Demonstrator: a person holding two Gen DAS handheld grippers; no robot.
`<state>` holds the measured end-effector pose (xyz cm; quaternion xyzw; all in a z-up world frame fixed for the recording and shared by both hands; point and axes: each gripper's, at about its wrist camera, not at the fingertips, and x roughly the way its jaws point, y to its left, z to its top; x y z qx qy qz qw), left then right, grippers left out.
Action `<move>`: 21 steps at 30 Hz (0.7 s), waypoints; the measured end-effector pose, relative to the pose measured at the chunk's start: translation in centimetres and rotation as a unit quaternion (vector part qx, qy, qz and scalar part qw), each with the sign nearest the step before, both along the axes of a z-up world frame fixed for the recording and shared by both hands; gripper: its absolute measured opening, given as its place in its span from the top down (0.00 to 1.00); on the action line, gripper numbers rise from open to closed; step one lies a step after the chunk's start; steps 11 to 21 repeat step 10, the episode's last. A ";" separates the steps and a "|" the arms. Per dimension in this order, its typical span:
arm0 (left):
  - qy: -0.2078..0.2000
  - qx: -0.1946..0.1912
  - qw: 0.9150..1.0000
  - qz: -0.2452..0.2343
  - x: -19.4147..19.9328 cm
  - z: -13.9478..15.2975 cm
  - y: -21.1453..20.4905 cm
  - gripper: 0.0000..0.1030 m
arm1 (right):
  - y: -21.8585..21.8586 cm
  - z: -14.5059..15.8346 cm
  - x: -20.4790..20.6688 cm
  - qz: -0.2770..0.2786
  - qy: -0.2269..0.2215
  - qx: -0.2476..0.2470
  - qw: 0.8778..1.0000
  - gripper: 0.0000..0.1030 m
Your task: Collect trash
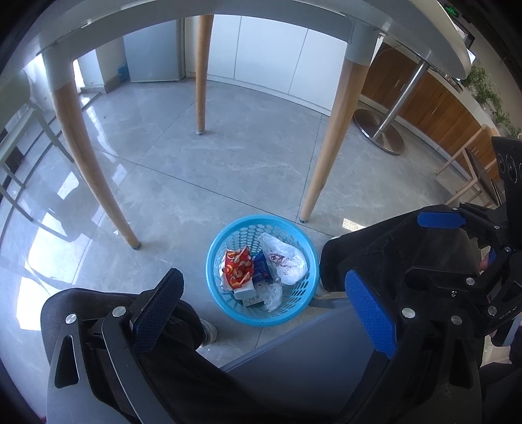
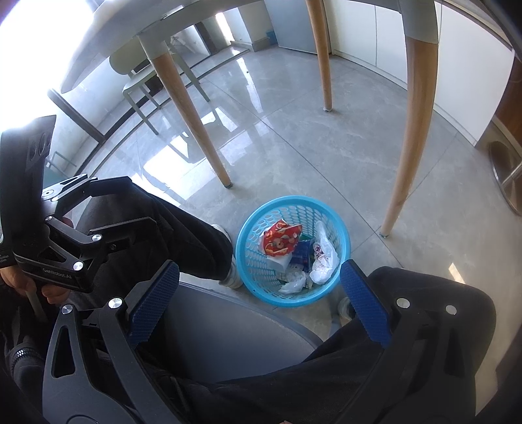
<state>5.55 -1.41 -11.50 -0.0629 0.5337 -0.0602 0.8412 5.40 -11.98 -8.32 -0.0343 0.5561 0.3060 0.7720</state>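
A blue plastic basket [image 1: 310, 261] stands on the grey floor between the person's feet; it also shows in the right wrist view [image 2: 248, 228]. Inside lie a red snack wrapper [image 1: 238, 267], a blue packet [image 1: 262, 267], a white plastic bag [image 1: 287, 257] and clear crumpled plastic [image 1: 272, 295]. My left gripper [image 1: 264, 310] is open and empty, held above the basket. My right gripper [image 2: 259, 300] is open and empty above the basket too. The right gripper also shows at the right of the left wrist view [image 1: 437, 244], open.
A white table [image 1: 228, 19] with wooden legs [image 1: 323, 156] stands just beyond the basket. The person's dark-trousered knees [image 1: 391, 248] and a grey chair seat [image 2: 228, 326] lie under the grippers. A metal pedestal base [image 1: 381, 130] and a pale chair [image 2: 143, 88] stand further off.
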 end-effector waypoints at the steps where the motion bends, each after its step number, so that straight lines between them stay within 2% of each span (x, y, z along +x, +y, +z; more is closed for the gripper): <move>1: 0.004 -0.001 1.000 -0.001 0.1 -0.1 0.0 0.06 | 0.0 0.0 0.0 -0.001 0.000 -0.002 1.000 0.08; 21: 0.007 0.005 1.000 -0.003 0.1 -0.4 -0.3 0.06 | -0.2 -0.4 -0.2 -0.003 0.003 -0.003 1.000 0.08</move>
